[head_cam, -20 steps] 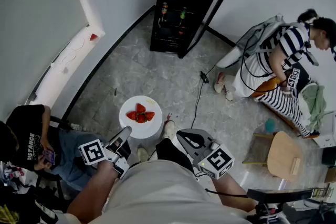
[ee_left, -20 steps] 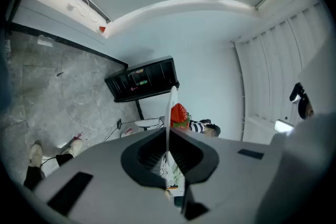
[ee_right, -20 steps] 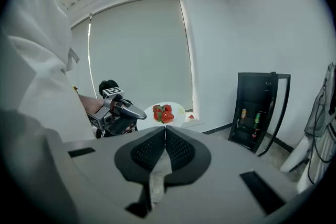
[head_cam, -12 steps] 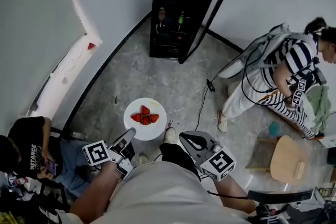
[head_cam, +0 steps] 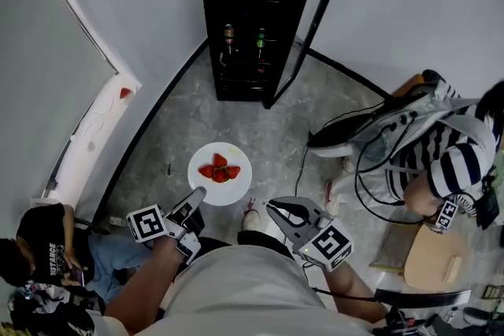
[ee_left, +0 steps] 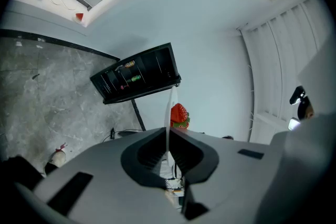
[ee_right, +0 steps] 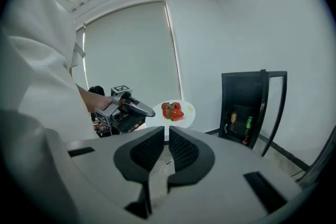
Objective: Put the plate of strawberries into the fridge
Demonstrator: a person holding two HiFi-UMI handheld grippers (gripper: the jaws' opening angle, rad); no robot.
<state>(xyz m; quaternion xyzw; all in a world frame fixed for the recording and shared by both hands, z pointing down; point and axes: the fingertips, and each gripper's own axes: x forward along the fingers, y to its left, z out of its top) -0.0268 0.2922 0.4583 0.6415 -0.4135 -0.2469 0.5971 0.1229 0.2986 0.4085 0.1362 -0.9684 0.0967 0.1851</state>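
Note:
A white plate (head_cam: pixel 236 186) with a few red strawberries (head_cam: pixel 219 171) hangs level above the grey floor. My left gripper (head_cam: pixel 196 195) is shut on its near rim. In the left gripper view the plate's rim (ee_left: pixel 169 107) runs edge-on between the jaws, with a strawberry (ee_left: pixel 179 115) beyond my left gripper (ee_left: pixel 169 132). The black fridge (head_cam: pixel 250 20) stands ahead against the wall, its door (head_cam: pixel 312 27) swung open to the right. My right gripper (head_cam: pixel 272 205) is shut on nothing, beside the plate. From the right gripper (ee_right: pixel 167 132) view I see the plate (ee_right: pixel 186 110) and the fridge (ee_right: pixel 251 113).
Drink cans (head_cam: pixel 228 35) stand on the fridge's shelves. A person in striped clothes (head_cam: pixel 449 161) bends over at the right, with black cables (head_cam: pixel 303 161) trailing on the floor. Another person (head_cam: pixel 39 248) sits at lower left. A wooden stool (head_cam: pixel 429 256) is at lower right.
The fridge has come nearer and more to the middle of the head view. The plate stays in my left gripper. The striped person has bent lower at the right.

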